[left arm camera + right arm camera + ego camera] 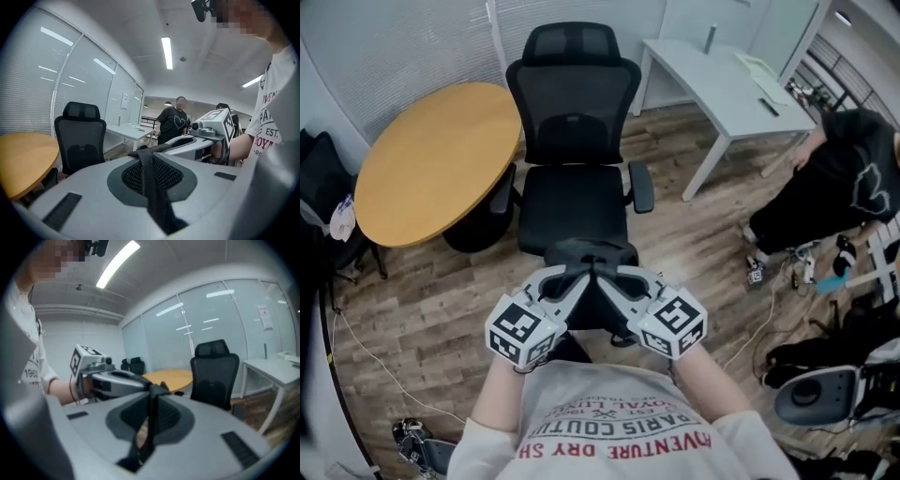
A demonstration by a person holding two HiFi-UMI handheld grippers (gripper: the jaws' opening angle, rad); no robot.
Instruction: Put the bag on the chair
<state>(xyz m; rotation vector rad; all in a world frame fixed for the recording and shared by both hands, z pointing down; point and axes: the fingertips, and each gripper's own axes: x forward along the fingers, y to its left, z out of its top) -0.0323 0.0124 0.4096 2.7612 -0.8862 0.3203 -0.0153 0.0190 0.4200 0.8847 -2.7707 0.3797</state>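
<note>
A black office chair [572, 202] faces me, its seat bare, just beyond my hands. Both grippers meet tip to tip over the seat's front edge and hold up a black bag [591, 251] by its straps. My left gripper [577, 277] is shut on a black webbing strap [152, 187] that runs between its jaws. My right gripper [609, 277] is shut on another black strap [151, 423]. Most of the bag hangs below the grippers, hidden by them. The chair [79, 140] shows to the left in the left gripper view and the chair [215, 376] to the right in the right gripper view.
A round wooden table [431, 159] stands left of the chair, touching its armrest side. A white desk [722, 80] is at the back right. A person in black [834, 187] bends at the right, among cables and bags on the wooden floor [703, 281].
</note>
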